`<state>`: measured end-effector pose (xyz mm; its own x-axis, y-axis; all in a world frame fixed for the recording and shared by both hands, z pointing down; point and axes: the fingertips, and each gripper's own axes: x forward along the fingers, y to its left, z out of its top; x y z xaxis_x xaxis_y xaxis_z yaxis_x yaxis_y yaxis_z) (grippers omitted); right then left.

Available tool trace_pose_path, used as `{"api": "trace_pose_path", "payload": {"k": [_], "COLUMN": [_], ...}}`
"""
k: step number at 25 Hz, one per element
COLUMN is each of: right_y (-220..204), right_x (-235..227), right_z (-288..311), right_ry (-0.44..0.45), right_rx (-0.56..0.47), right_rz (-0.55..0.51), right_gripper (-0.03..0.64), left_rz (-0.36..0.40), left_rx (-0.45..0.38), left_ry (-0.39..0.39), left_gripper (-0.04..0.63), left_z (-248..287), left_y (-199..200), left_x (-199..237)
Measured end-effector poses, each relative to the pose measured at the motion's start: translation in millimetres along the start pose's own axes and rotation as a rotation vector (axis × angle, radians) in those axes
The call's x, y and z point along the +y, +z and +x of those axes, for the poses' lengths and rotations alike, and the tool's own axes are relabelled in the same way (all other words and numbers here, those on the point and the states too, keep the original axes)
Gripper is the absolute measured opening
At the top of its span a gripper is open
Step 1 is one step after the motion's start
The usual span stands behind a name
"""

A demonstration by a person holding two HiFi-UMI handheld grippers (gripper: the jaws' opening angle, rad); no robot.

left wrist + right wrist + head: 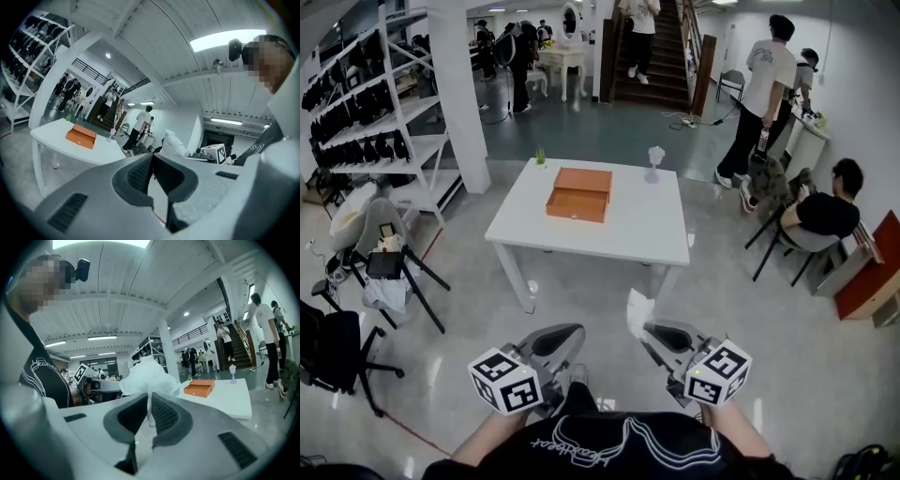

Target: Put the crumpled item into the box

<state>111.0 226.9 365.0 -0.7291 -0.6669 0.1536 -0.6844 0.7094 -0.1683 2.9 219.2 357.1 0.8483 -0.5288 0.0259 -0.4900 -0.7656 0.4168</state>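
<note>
An orange box lies on the white table some way ahead, with its drawer pulled out toward me; it also shows as the orange box and the orange box. My right gripper is shut on a crumpled white tissue, which sticks up above the jaws. In the head view the tissue sits at the tip of the right gripper. My left gripper is shut with nothing in it, and is held low beside the right one as the left gripper.
A small green plant and a white ornament stand at the table's far edge. Shelving and a pillar are to the left, chairs near left. People stand and sit at the right; stairs lie beyond.
</note>
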Motion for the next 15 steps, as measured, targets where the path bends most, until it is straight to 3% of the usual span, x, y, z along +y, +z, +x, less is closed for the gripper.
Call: {"api": "trace_pose_path", "payload": {"k": [5, 15], "right_y": [1, 7], "right_x": [-27, -93], "right_z": [29, 128], "right_ry": [-0.023, -0.017], "right_rx": [0.015, 0.051], "right_rz": [0.013, 0.054], "right_gripper": [0.031, 0.032], "left_rz": [-0.028, -0.084], "left_rx": [-0.009, 0.006], "left_ry": [0.002, 0.01], "left_gripper": [0.005, 0.005], "left_z": [10, 57], "left_y": [4, 35], "left_x": [35, 146]}}
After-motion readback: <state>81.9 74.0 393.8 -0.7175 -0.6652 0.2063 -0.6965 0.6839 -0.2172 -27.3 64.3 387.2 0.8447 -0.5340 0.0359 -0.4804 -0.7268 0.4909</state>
